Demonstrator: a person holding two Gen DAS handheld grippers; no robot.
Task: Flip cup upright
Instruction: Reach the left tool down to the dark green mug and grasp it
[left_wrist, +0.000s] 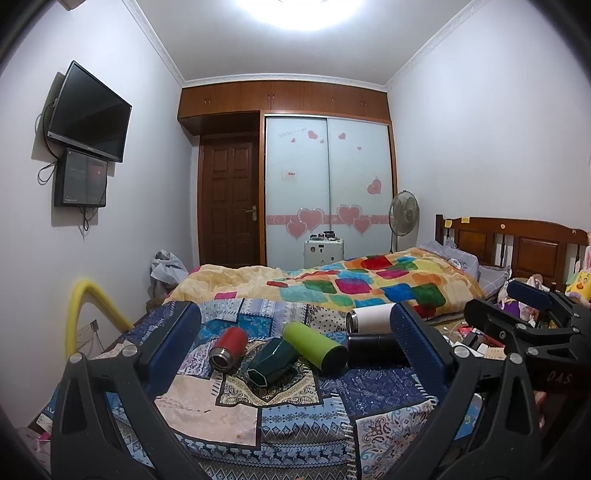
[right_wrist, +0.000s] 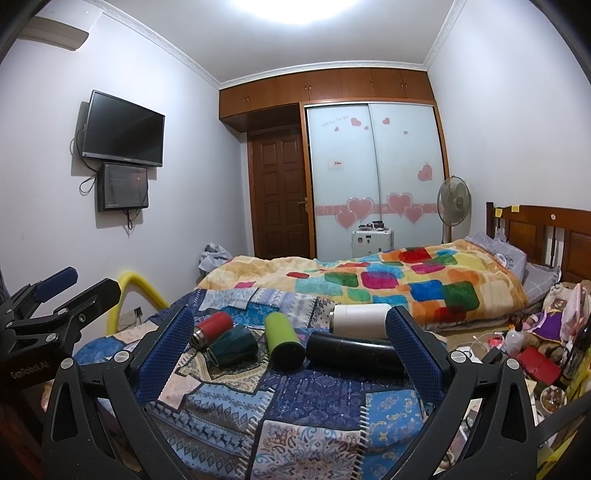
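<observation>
Five vessels lying on their sides on a patchwork cloth (left_wrist: 295, 421), leftmost flask (left_wrist: 229, 347), faceted cup (left_wrist: 271, 360) just right of it, tumbler (left_wrist: 314, 345) next, two flasks rightmost, one (left_wrist: 371, 319) behind the other (left_wrist: 373, 350), bed (left_wrist: 369, 284) behind all.

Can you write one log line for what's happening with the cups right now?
step: before grasp | left gripper: open | right gripper: open | five cups on quilt: all lying down | dark green cup: untouched
</observation>
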